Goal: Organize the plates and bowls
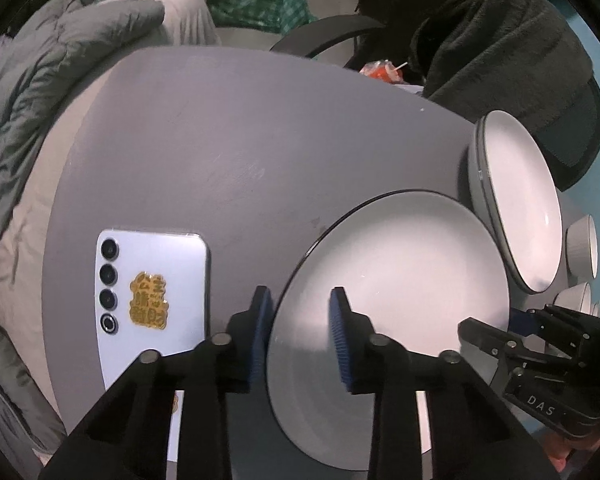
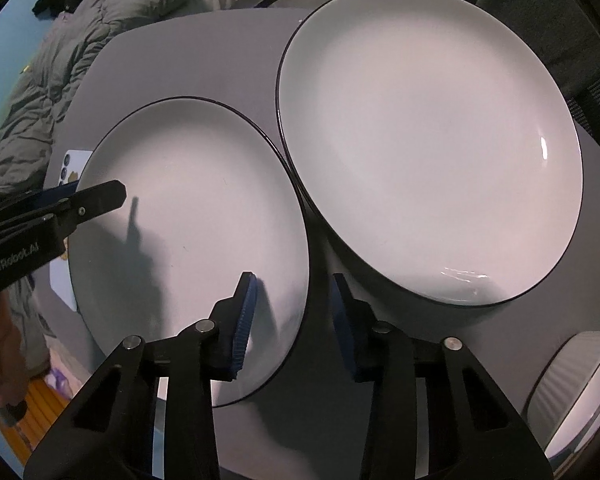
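In the left wrist view, my left gripper stands narrowly astride the left rim of the smaller white black-edged ceramic plate on the grey round table; its pads are not yet pressing.

In the right wrist view, my right gripper straddles the plate's right rim, also narrow and loose. I judge the plate stiff, slippery and fragile, so I would take it by both rims.

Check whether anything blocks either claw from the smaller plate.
Nothing visible does. The left claw and right claw straddle the rim of the smaller plate on opposite sides. A phone lies beside the left claw, the larger plate beside the right.

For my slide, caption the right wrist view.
Both grippers straddle opposite rims of the smaller plate beside the larger plate.
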### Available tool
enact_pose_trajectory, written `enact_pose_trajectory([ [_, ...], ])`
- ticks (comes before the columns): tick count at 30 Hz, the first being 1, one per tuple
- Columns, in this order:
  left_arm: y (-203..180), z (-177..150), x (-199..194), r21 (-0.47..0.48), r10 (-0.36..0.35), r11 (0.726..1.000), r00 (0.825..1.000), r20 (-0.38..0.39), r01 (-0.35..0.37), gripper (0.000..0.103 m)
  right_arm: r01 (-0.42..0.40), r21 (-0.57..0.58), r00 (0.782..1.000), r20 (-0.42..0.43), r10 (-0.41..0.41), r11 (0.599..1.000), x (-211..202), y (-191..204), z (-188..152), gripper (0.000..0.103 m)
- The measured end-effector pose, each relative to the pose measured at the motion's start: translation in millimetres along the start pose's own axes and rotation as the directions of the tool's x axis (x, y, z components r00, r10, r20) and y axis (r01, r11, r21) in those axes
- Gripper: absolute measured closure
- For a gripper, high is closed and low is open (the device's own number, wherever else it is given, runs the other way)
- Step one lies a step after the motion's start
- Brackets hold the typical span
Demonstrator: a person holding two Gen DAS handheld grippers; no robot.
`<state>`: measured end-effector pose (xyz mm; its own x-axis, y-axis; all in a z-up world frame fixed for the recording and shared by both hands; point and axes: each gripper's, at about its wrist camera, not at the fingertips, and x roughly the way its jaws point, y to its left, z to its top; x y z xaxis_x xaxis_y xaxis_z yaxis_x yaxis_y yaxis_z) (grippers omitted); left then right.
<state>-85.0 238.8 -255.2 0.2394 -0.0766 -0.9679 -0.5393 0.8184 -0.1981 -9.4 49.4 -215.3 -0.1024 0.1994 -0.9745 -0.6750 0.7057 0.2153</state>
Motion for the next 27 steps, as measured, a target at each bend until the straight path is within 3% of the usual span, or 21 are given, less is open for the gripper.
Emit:
enact_pose_trajectory([
  [2,2.9,-4.2,2.6,-0.003,-0.010,1.000,1.000,-0.008,0.010,0.077,-0.016,-0.001,1.000,-0.004,0.016,1.000,1.3,1.8,3.0,0.077],
  [10,4.4,-14.5,2.9,0.006,0.001,1.000,1.000,-0.011,-0.001,0.077,-0.016,-0.014,1.000,-0.010,0.016,1.000,-0.3,4.9,4.9,0.083],
  [27,-24.7,-86.7,-3.5,0.038,-0.025,0.999,0.996,-0.084,0.028,0.077,-0.012,-0.014,0.998,-0.054,0.011,1.000,-1.1,-4.2,-20.4,0.083],
])
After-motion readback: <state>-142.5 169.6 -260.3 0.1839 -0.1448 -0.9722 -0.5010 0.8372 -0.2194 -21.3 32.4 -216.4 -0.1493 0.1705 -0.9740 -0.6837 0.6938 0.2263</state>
